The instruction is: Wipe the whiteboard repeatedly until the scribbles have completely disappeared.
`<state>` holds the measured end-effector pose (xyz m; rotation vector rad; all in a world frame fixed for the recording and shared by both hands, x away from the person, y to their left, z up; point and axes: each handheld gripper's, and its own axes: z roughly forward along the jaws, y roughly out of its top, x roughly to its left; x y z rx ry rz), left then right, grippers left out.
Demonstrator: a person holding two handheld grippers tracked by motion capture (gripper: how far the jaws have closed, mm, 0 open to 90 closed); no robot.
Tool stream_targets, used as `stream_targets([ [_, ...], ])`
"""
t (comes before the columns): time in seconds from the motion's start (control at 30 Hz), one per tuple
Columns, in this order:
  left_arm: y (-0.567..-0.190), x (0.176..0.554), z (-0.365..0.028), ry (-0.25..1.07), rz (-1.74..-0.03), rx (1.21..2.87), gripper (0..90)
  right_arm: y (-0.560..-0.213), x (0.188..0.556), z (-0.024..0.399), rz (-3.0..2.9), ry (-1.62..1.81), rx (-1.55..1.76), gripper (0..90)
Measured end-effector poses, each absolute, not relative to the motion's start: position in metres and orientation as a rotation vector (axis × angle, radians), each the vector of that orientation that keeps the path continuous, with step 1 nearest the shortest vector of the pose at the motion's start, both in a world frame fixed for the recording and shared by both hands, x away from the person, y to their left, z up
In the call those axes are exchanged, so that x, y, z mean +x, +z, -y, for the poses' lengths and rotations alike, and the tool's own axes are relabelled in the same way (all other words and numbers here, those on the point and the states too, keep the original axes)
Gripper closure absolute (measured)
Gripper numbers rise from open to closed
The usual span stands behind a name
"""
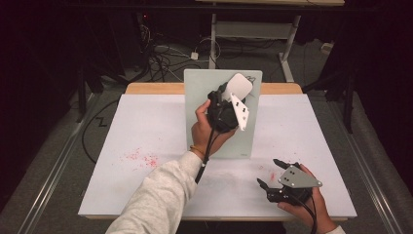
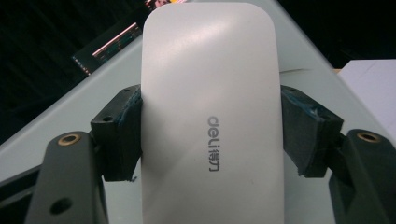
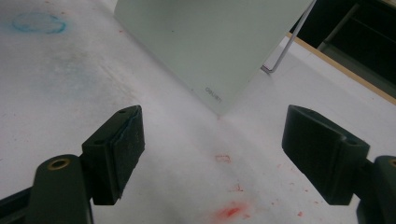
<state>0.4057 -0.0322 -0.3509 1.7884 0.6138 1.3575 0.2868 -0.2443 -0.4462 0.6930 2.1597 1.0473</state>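
Your left tongs point(image 1: 233, 92) clamp the eraser point(image 1: 239, 87), long axis along the jaws, against the upright board point(image 1: 195, 97) at upper centre; your right tongs point(image 1: 269, 174) rest open at lower right.

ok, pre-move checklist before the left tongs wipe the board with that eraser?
1. Left tongs gripping the white eraser: ok, both pads press its sides.
2. Eraser at the glass board: ok, near its upper edge; actual contact cannot tell.
3. Board propped on its wire stand: ok.
4. Right tongs free: ok, open above the table.
5. Right tongs bracing the board: not ok, apart from it.
6. Marks left to wipe: cannot tell.
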Motion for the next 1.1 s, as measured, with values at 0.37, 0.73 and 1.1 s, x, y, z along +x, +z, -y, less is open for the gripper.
stream_targets([
  [0.37,-0.357,0.402,0.042,1.297,-0.552,1.838,29.2,-0.446,0.285,0.244,-2.166,1.043,0.689,21.8],
  [0.73,-0.328,0.415,0.013,1.276,-0.605,1.768,29.2,-0.446,0.285,0.242,-2.183,1.047,0.676,21.8],
  [1.1,-0.343,0.408,0.056,1.255,-0.463,1.897,29.2,-0.448,0.285,0.241,-2.211,1.033,0.658,21.8],
])
